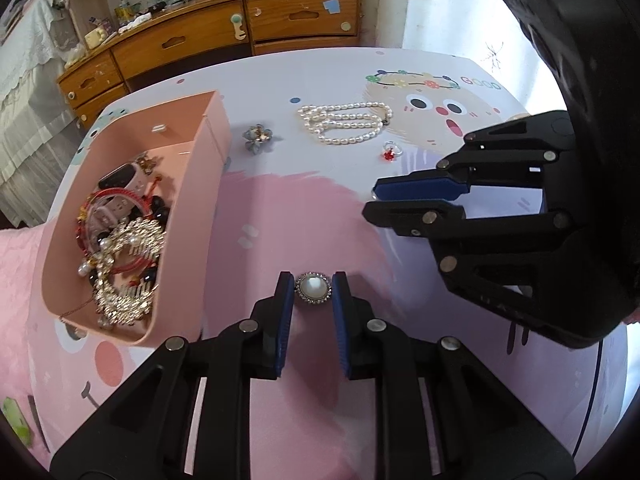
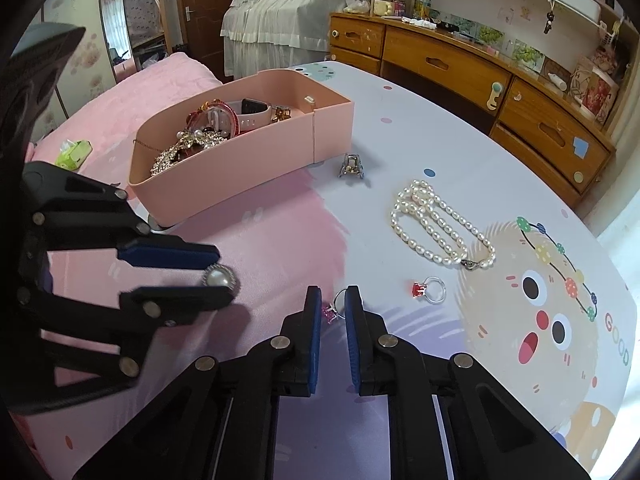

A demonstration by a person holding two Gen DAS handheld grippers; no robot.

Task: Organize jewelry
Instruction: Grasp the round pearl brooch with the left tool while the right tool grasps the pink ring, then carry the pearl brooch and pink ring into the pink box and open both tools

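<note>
Pearl brooch (image 1: 313, 288): on the tabletop (image 1: 304, 208) just right of the pink box (image 1: 216, 128) — I have the left tongs (image 1: 313, 286) apart, straddling it, pads close to its rim.
Handling: small, light, rigid; the domed pearl looks slick, so I'd grip the rhinestone edge.
Pink-stone ring (image 2: 334, 309): between the right tongs (image 2: 333, 300), jaws narrowly apart, contact unclear; thin hard band, likely to skid.
Waiting: pearl strand (image 2: 436, 228) — limp, beaded; red-stone ring (image 2: 429, 290).
</note>
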